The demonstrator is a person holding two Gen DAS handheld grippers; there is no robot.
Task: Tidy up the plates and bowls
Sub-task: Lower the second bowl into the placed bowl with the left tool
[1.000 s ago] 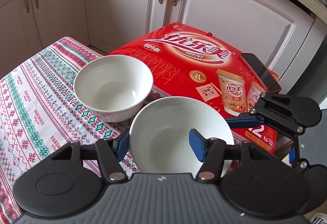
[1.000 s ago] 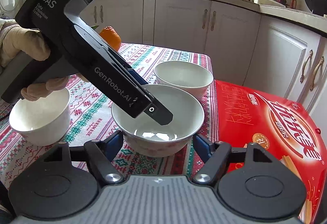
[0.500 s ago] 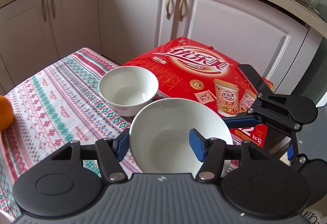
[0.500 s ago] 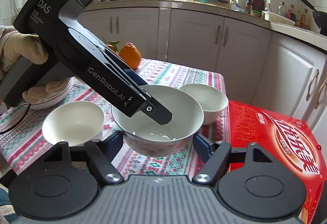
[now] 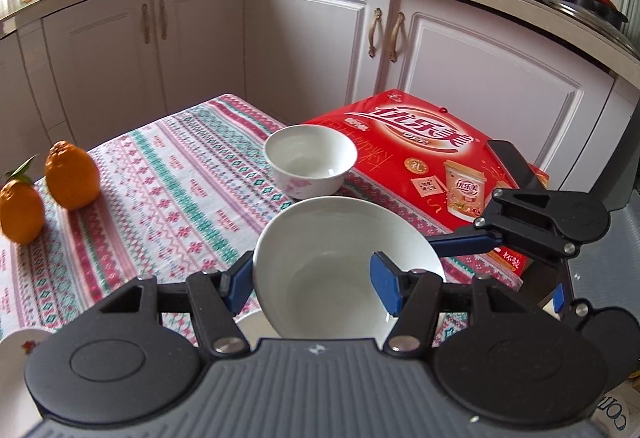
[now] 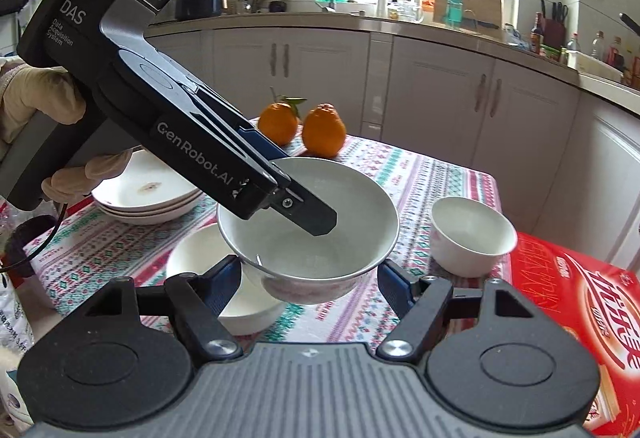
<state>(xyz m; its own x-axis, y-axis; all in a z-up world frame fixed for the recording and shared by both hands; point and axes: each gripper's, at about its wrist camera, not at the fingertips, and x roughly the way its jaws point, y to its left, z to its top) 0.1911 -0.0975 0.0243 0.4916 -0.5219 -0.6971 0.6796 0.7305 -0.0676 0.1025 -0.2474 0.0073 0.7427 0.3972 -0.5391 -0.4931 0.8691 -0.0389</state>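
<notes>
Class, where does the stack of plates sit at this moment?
In the right wrist view the stack of plates sits at the table's left, behind the left gripper, left of the two oranges.

Lower bowl point(image 6: 208, 278) half hidden by held bowl point(image 6: 308, 222), plate stack point(image 6: 148, 194) partly behind gripper

Black left gripper point(image 6: 280, 198) marked "GenRobot.AI" and "DAS", blue-padded jaws, held by a beige-gloved hand point(image 6: 36, 106).
</notes>
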